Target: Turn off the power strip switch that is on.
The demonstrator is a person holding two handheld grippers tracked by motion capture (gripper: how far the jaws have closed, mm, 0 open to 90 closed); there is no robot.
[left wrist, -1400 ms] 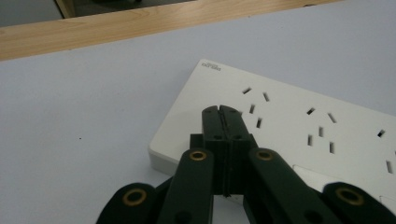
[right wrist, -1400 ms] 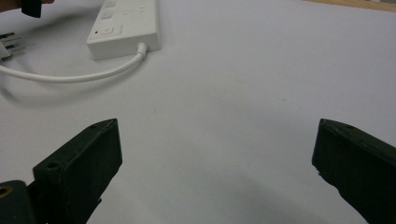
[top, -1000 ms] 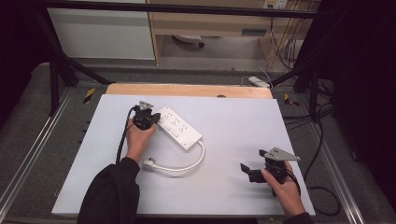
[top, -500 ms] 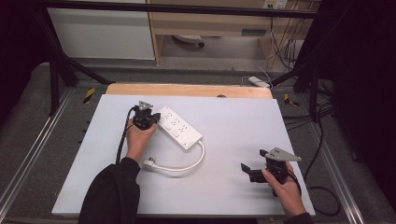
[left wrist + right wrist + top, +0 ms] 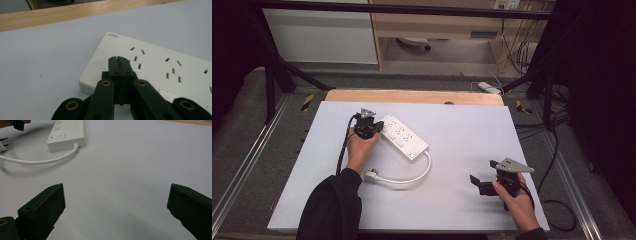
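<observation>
A white power strip [image 5: 404,137] lies slantwise on the pale table, its white cord [image 5: 412,176] curling round to a plug [image 5: 371,175]. My left gripper [image 5: 373,131] sits at the strip's far left end, jaws shut flat together with nothing between them. In the left gripper view the closed tips [image 5: 117,59] hover over the strip's socket face [image 5: 160,67]. My right gripper [image 5: 481,184] rests near the table's front right, well apart from the strip. Its jaws stand wide open and empty, with the strip's cord end [image 5: 67,135] far ahead in the right gripper view.
The white table top [image 5: 462,125] has a wooden strip [image 5: 412,96] along its far edge. Metal rails flank both sides. Black cables [image 5: 557,210] trail off the right edge. Cabinets and a loose white adapter [image 5: 488,87] stand on the floor beyond.
</observation>
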